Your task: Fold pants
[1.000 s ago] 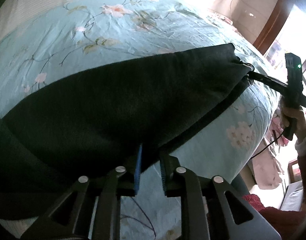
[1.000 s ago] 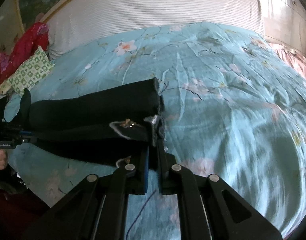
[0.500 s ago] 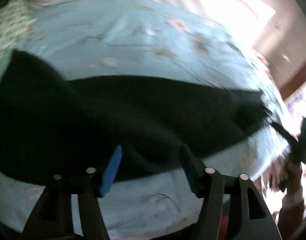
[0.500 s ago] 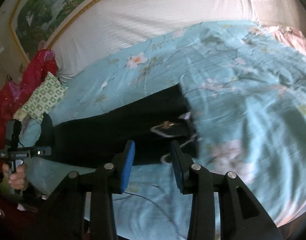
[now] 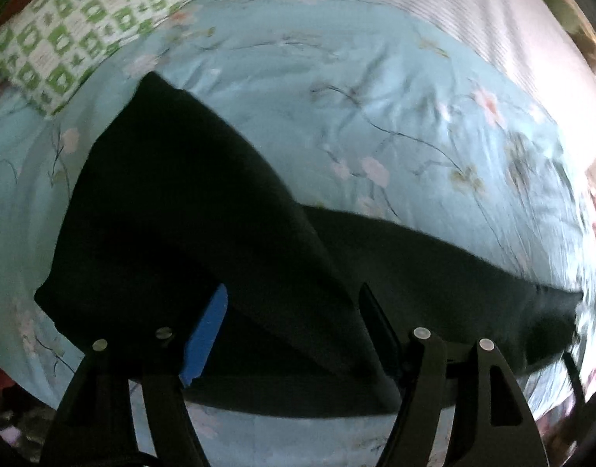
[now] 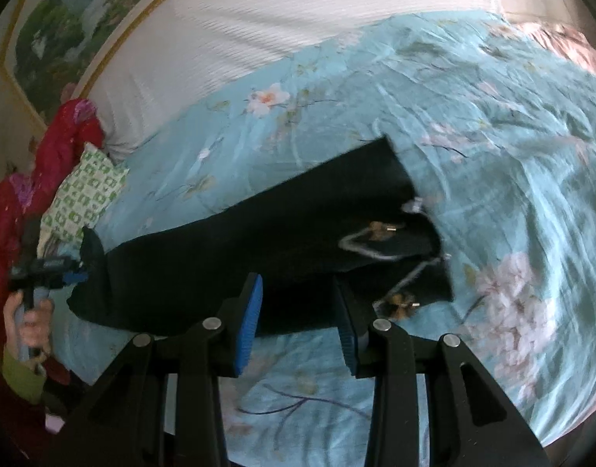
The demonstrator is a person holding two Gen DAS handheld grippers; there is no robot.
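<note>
1. The left claw is spread wide, empty, over the leg end of the pants.
2. The pants lie lengthwise left to right along the near edge of the bed.
3. The right claw gapes empty just before the waistband, probably nearer the coming grasp.

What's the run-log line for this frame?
step: pants fold | left gripper: open, over pants | right gripper: open, nothing held | pants: flat on floral bedspread
</note>
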